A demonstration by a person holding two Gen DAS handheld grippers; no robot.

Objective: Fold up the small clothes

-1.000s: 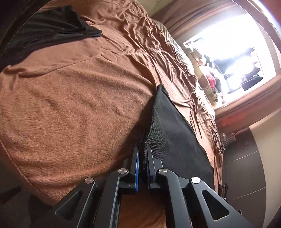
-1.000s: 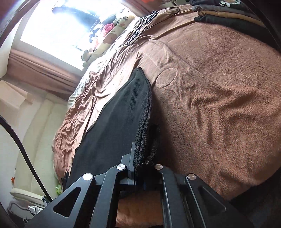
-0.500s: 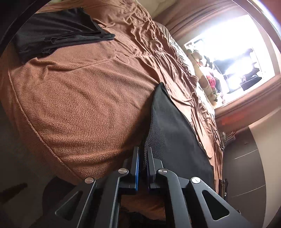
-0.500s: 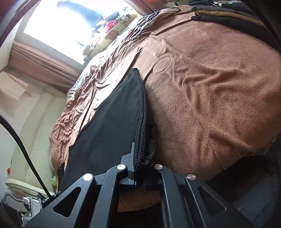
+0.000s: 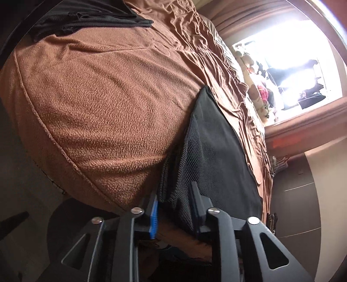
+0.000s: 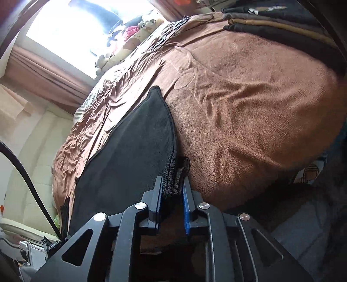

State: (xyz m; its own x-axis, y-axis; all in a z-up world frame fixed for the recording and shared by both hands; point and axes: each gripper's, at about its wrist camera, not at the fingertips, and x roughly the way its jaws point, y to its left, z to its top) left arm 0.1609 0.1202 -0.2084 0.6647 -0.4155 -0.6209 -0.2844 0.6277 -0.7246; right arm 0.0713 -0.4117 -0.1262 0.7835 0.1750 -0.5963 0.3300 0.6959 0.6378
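The black mesh garment (image 5: 208, 156) lay folded flat on the brown blanket (image 5: 104, 104) ahead of my tongs. Left tongs (image 5: 174, 200) and right tongs (image 6: 172, 191) had just been opening, edges loose between them; stacking remained, I judged.

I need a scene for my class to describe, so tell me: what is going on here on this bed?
A person is folding a black mesh garment on a bed covered by a brown blanket, using a handheld gripper in each hand. The left gripper and the right gripper each have an edge of the garment between their fingers, near the bed's edge. Both have just been opening their jaws, so the cloth is being let go. Folded clothes lie stacked further along the bed.
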